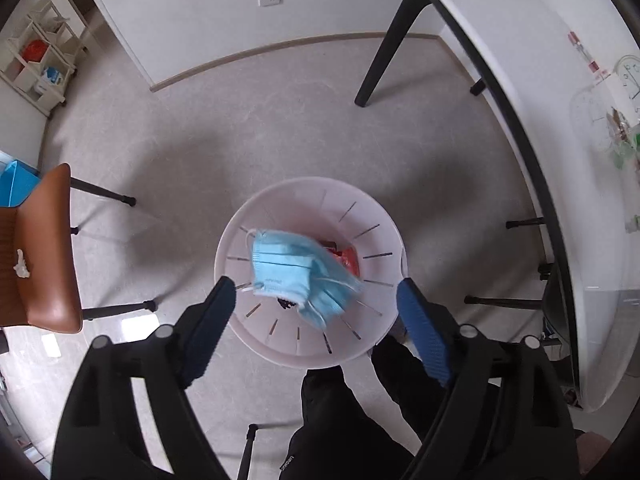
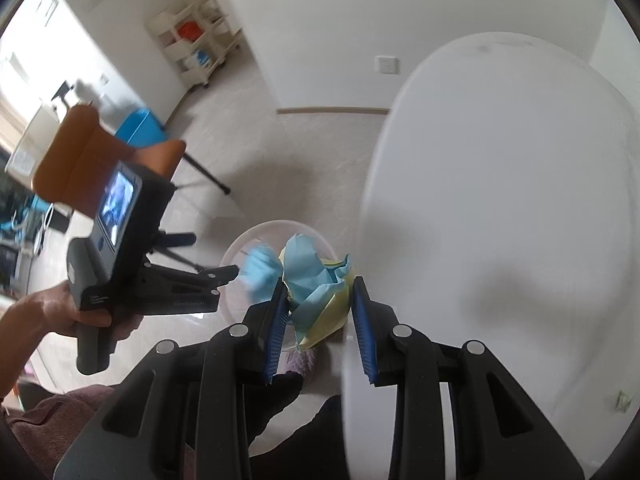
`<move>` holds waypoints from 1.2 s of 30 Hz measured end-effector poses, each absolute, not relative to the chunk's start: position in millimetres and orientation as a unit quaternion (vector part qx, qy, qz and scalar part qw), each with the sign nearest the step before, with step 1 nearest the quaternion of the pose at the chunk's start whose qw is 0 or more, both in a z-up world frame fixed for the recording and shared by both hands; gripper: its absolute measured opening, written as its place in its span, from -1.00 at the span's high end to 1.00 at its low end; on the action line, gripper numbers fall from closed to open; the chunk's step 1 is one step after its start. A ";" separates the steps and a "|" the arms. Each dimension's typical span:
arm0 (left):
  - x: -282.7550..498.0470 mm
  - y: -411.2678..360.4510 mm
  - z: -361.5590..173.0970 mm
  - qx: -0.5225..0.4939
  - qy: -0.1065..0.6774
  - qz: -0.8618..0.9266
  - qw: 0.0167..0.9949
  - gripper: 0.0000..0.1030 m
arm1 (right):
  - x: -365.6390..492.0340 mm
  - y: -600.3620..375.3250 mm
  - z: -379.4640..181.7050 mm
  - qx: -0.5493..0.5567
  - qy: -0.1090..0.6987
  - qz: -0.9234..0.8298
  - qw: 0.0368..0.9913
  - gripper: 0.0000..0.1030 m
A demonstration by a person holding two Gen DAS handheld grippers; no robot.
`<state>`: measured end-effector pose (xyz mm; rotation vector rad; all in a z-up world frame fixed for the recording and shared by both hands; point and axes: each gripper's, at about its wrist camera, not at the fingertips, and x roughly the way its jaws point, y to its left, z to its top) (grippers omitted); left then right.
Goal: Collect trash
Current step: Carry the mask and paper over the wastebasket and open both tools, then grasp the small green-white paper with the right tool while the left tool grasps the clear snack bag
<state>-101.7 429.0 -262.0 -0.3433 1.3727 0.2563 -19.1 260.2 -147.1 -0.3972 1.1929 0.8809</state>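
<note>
A pale pink trash bin (image 1: 360, 216) stands on the floor right below my left gripper (image 1: 316, 282), which is open. Light blue face masks (image 1: 288, 272) are over the bin's mouth between the wide jaws, touching neither pad. A red wrapper (image 1: 348, 258) lies at the bottom of the bin. My right gripper (image 2: 320, 280) is shut on a crumpled wad of blue and yellow paper (image 2: 316, 300), above the bin (image 2: 256, 236) and beside the table edge. In the right wrist view the masks (image 2: 260, 268) are a blue blur.
A white oval table (image 1: 540, 80) on black legs (image 1: 388, 48) curves along the right. A brown chair (image 1: 44, 248) with a white crumpled scrap (image 1: 20, 266) stands at the left. The person's dark trouser legs (image 1: 340, 420) are just behind the bin. A cream shelf cart (image 1: 40, 68) is far left.
</note>
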 end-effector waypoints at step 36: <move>-116.3 411.5 -165.2 -0.154 0.566 0.167 0.792 -0.85 | -23.5 255.8 -162.7 -0.178 0.554 0.361 0.728 -0.86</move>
